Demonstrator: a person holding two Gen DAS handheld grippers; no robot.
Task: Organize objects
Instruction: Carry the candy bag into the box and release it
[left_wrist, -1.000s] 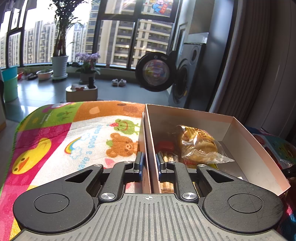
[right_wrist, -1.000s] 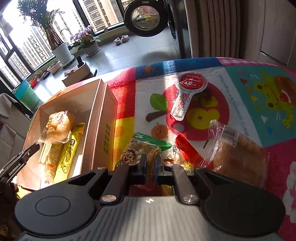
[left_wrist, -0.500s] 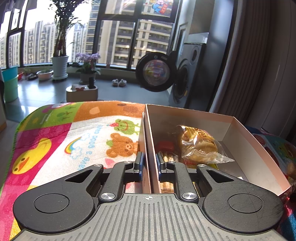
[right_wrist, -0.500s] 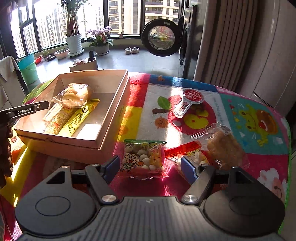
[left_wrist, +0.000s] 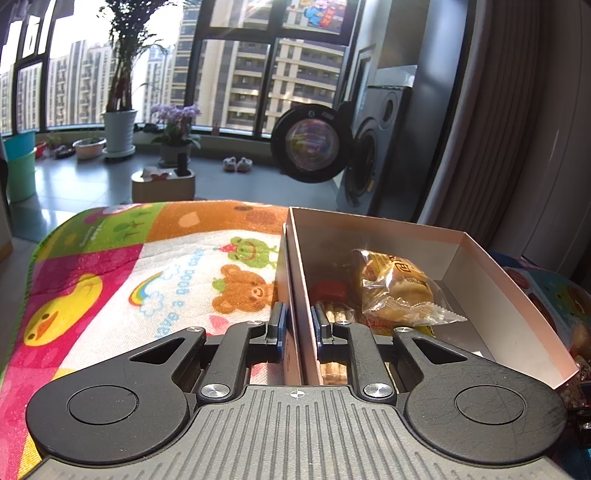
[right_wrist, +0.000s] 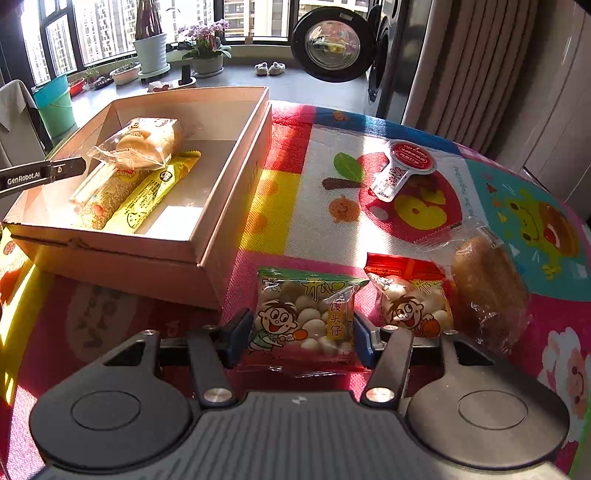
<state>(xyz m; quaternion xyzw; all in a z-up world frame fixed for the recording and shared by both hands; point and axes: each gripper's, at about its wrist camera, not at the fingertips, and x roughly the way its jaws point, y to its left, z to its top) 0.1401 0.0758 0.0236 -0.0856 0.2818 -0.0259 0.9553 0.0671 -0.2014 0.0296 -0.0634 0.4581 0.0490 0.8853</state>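
- The right gripper (right_wrist: 300, 341) stands open, its blue pads on either side of the green-topped snack bag (right_wrist: 304, 321), which lies flat on the mat (right_wrist: 288, 192) just beside the box (right_wrist: 207, 258); the jaws are not yet pinching it
- The bag is puffy and slick, so a squeeze at its lower edge may catch only film; it could then slide out on the lift, or the balls inside could be crushed
- The red snack bag (right_wrist: 410, 295) sits just beside the right pad (right_wrist: 364, 341); that pad may snag its edge and drag it along
- The left gripper (left_wrist: 297, 326) is clamped on the box's side wall (left_wrist: 295, 280), one finger inside, one outside; if that hold twists, the thin card may bend, or the box may shift on the mat
- Inside lie a wrapped bun (right_wrist: 142, 144), a yellow packet (right_wrist: 155, 192) and a long bar (right_wrist: 99, 199), crowding the left half; a bag dropped there could land on top of them rather than settle in the bare part
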